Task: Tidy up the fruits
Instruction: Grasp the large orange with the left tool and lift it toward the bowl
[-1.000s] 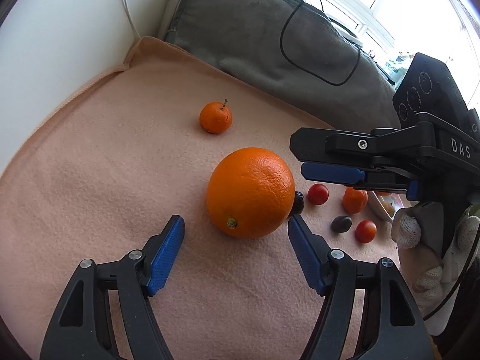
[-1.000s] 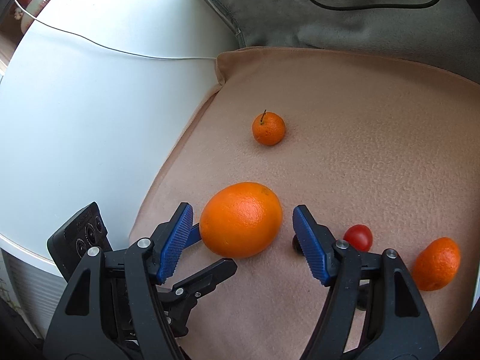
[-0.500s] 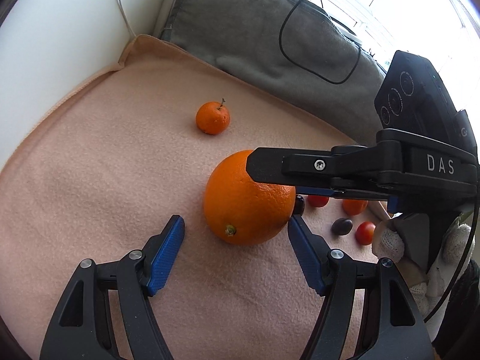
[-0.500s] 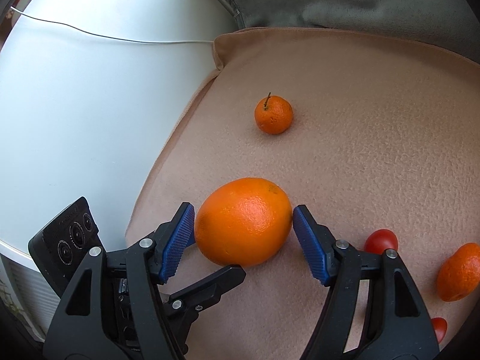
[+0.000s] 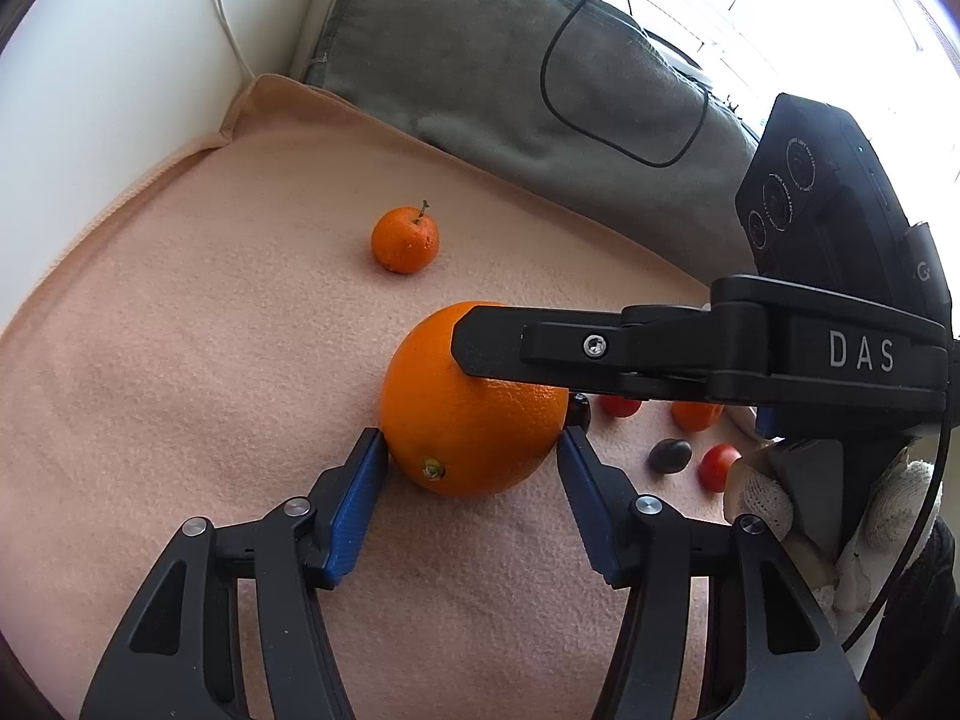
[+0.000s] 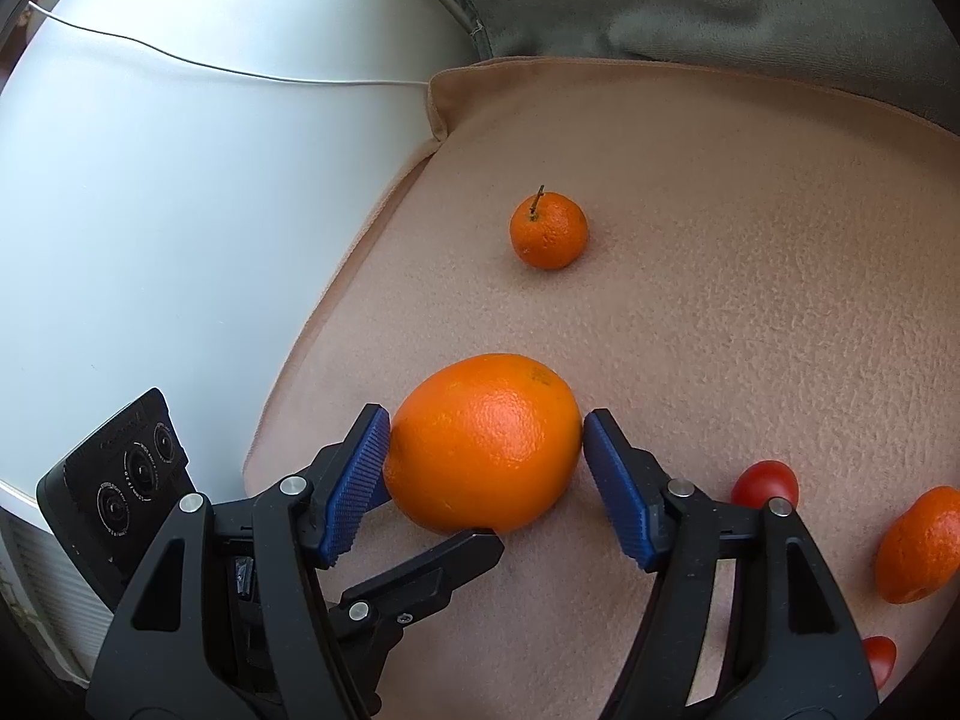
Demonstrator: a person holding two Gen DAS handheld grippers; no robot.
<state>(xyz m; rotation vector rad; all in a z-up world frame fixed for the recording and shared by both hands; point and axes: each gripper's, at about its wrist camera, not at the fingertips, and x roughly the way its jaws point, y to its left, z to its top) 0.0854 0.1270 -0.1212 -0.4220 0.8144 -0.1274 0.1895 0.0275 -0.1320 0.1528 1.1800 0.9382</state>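
The big orange (image 5: 474, 414), looking heavy, firm and waxy-skinned, is sitting mid-blanket (image 5: 180, 360), begging a grip across its widest girth, with both the left gripper (image 5: 474, 468) and right gripper (image 6: 486, 456) bracketing it, pads touching, squeeze unclear, a mandarin (image 5: 405, 239) waiting at eleven o'clock.

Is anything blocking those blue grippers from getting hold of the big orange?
Nothing visible. The big orange already sits between the left gripper fingers, and also between the right gripper fingers. Each gripper's blue pads flank it closely, with only pink blanket underneath.
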